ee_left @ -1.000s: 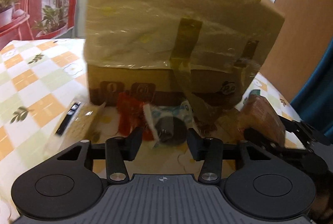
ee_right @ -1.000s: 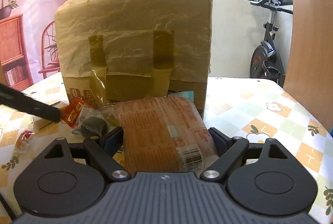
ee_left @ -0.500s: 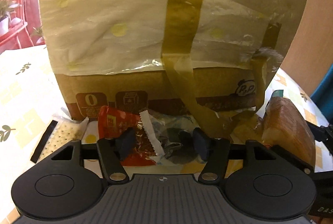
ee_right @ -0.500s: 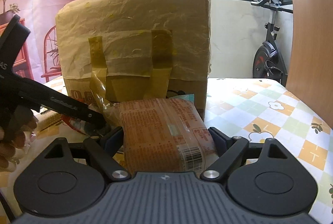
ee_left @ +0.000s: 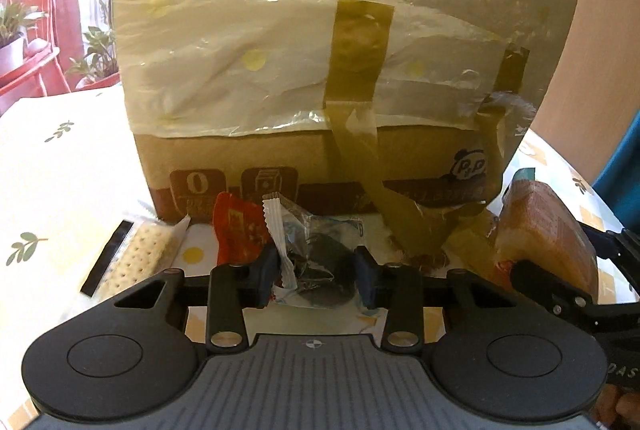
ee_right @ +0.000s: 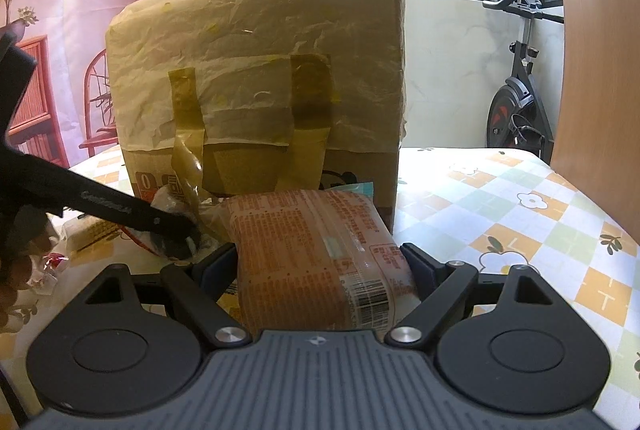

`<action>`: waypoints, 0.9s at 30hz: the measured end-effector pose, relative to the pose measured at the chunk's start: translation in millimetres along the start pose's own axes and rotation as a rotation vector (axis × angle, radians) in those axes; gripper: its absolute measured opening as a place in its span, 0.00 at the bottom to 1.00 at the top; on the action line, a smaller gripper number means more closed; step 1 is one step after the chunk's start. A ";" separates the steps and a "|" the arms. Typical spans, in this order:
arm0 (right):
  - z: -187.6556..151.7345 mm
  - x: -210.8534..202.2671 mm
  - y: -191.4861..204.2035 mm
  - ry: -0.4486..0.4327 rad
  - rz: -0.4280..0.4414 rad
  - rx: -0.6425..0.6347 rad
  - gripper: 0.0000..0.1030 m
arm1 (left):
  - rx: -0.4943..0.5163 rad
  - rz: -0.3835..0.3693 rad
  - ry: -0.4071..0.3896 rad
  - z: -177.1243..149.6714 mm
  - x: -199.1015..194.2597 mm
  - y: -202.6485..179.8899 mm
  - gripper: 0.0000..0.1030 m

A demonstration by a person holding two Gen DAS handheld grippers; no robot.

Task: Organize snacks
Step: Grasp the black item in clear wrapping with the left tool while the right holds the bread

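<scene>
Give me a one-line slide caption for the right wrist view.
Right gripper clasps a brown wrapped snack loaf before a taped cardboard box on the checkered tablecloth.
</scene>
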State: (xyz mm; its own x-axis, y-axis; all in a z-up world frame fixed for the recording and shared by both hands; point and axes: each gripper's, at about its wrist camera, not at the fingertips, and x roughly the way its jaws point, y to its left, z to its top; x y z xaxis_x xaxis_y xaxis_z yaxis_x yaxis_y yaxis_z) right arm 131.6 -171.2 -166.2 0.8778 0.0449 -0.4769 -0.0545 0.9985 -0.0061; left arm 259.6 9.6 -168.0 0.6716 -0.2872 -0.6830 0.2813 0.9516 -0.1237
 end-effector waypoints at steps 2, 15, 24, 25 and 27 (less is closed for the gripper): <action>-0.5 -1.2 0.3 -0.002 0.000 0.003 0.85 | -0.004 -0.001 0.003 -1.1 -2.9 0.7 0.41; 4.5 -1.3 4.1 0.025 0.002 0.008 0.84 | -0.042 0.015 -0.048 -10.0 -41.6 20.5 0.41; 20.5 -11.6 7.6 0.019 -0.004 0.006 0.84 | -0.053 0.018 -0.093 -7.7 -66.1 28.7 0.41; 22.9 -13.1 8.6 0.015 -0.004 0.001 0.84 | -0.054 0.017 -0.099 -7.4 -68.7 29.1 0.41; 27.4 -16.5 10.1 0.007 -0.004 -0.005 0.84 | -0.055 0.018 -0.110 -6.6 -76.8 31.2 0.41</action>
State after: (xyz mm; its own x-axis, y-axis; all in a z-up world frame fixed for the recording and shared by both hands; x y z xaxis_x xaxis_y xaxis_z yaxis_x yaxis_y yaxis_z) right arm 129.6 -161.0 -134.4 0.8748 0.0403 -0.4828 -0.0529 0.9985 -0.0125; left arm 212.2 62.1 -124.1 0.7482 -0.2776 -0.6026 0.2328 0.9604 -0.1533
